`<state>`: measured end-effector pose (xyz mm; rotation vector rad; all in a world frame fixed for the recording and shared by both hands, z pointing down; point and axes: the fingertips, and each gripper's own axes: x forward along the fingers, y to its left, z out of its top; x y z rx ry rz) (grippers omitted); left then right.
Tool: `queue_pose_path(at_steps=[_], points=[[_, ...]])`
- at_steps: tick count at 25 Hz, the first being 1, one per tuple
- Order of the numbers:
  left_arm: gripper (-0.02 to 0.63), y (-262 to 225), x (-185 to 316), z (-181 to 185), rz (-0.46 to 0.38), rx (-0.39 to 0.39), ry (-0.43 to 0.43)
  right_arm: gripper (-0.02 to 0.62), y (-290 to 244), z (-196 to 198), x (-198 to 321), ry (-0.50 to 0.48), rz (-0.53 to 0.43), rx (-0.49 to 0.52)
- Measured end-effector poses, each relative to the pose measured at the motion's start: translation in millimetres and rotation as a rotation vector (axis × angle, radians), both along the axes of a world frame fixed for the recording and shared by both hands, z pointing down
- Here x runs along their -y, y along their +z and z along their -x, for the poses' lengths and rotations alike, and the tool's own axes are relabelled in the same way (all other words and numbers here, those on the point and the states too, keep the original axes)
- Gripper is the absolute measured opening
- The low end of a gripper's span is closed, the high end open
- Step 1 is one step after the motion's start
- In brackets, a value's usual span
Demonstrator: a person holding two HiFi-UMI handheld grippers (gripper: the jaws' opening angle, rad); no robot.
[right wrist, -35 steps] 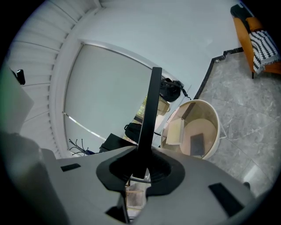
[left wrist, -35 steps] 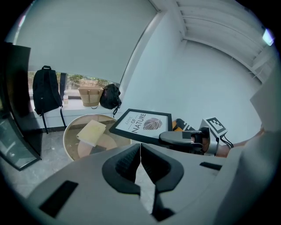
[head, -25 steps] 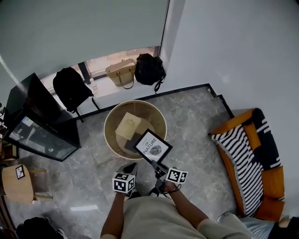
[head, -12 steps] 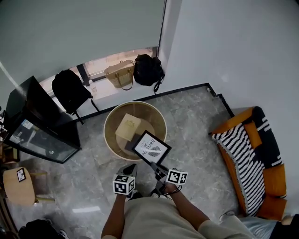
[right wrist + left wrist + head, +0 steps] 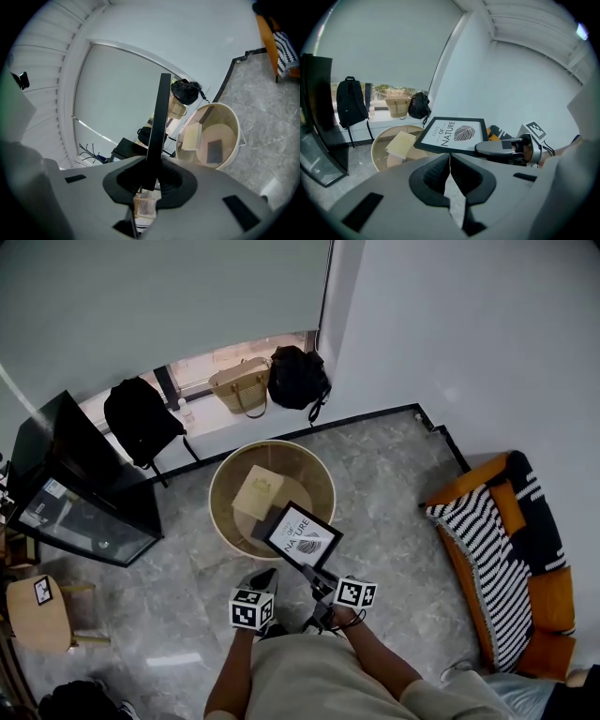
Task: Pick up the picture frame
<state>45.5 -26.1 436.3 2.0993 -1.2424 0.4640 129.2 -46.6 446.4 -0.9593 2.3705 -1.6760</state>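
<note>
The picture frame (image 5: 302, 535) is black-rimmed, with a white print of a leaf and lettering. It hangs tilted in the air over the near edge of the round table (image 5: 220, 474). My right gripper (image 5: 310, 571) is shut on its near corner. In the right gripper view the frame (image 5: 158, 122) stands edge-on between the jaws of that gripper (image 5: 150, 180). The left gripper view shows the frame (image 5: 454, 133) face-up, with the right gripper (image 5: 487, 149) clamped on its edge. My left gripper (image 5: 264, 577) is beside it, shut and empty (image 5: 449, 159).
On the round table lie a beige box (image 5: 258, 493) and a dark flat square (image 5: 214, 151). A striped orange armchair (image 5: 497, 559) is at the right and a black glass cabinet (image 5: 75, 484) at the left. Bags (image 5: 241, 385) line the window sill, and a small wooden stool (image 5: 33, 610) stands at the lower left.
</note>
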Motion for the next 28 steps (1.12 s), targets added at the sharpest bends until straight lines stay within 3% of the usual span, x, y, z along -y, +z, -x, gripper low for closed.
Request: queue_pose_path(at_steps=[28], points=[[0.021, 3.9, -13.9, 11.9, 0.004, -0.009, -0.01, 0.083, 0.5, -2.3, -5.5, 0.043, 0.012, 0.022]])
